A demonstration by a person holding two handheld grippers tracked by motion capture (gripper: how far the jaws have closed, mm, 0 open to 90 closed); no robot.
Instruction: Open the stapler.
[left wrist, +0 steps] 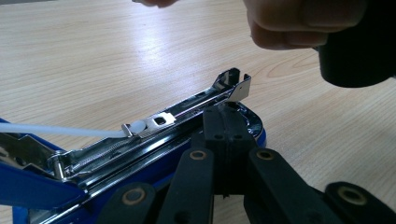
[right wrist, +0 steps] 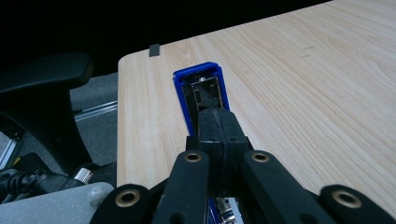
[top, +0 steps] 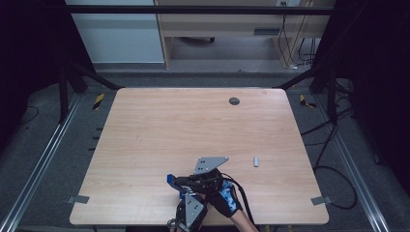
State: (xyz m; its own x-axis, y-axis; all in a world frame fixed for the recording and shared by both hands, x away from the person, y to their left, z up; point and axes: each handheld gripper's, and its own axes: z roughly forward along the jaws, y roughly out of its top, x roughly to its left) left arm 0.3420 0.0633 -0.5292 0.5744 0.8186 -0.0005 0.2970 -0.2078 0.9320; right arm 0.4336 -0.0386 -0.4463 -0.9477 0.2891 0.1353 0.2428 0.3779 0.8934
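Note:
A blue stapler [top: 171, 180] lies swung open near the table's front edge. In the left gripper view its chrome magazine [left wrist: 187, 109] runs from lower left to centre, with a white pusher rod [left wrist: 56, 130] along it. My left gripper [left wrist: 227, 122] is shut, jaws pressed together at the front end of the chrome base. In the right gripper view the blue top cover [right wrist: 200, 88] points away toward the table's left corner, and my right gripper [right wrist: 218, 119] is shut on its near end. From above, the left gripper [top: 187, 194] and the right gripper [top: 180, 181] meet at the stapler.
A small grey piece [top: 256, 161] lies on the table [top: 193, 121] to the right of the grippers. A dark round disc [top: 234, 101] sits near the far edge. A gloved hand [top: 227, 199] holds the right gripper. Bare fingers [left wrist: 299, 21] hover above the magazine.

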